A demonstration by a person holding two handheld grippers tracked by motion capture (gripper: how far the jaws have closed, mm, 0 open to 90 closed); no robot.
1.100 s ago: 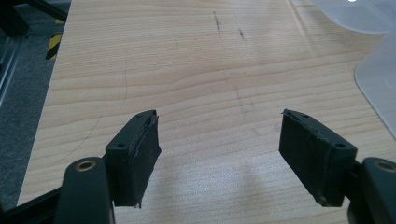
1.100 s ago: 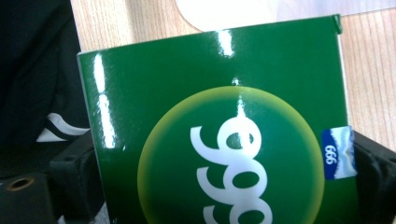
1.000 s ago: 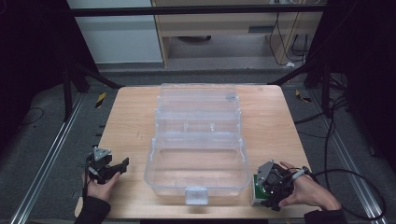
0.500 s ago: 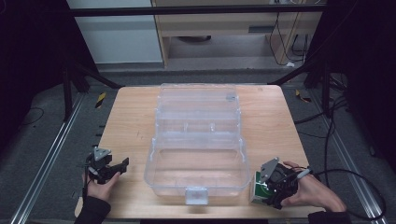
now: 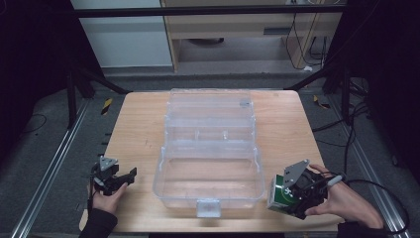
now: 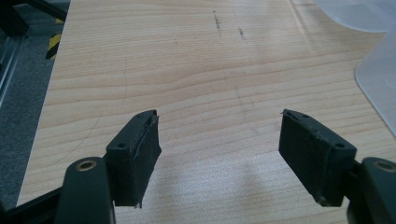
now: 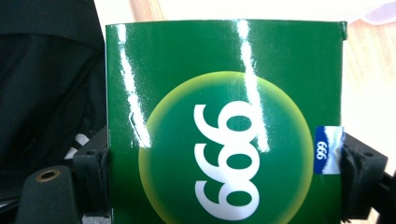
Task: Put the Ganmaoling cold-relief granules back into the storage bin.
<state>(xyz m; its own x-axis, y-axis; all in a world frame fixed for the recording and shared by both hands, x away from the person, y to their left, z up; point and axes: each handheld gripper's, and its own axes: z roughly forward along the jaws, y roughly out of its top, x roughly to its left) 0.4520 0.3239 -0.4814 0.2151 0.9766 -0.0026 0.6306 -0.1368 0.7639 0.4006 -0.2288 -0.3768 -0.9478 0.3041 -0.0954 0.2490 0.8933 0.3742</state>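
Item 1: wooden surface (image 5: 138, 124), bare grain running out ahead of my left gripper.

Item 2: clear plastic organizer box (image 5: 208, 148), lid thrown open, standing between my two grippers; its near wall carries a latch (image 5: 207, 208). In the left gripper view I see its rounded corner (image 6: 378, 70) ahead and to the right of the jaws.

Item 3: green carton (image 5: 280, 194), glossy, printed with white numerals on a yellow-green disc and a small blue sticker (image 7: 327, 149) on its edge. My right gripper (image 5: 297, 191) has it clamped between both jaws, just beside the box's near corner.

Item 4: left gripper (image 6: 219, 140), jaws spread wide with nothing between them, low over the surface.
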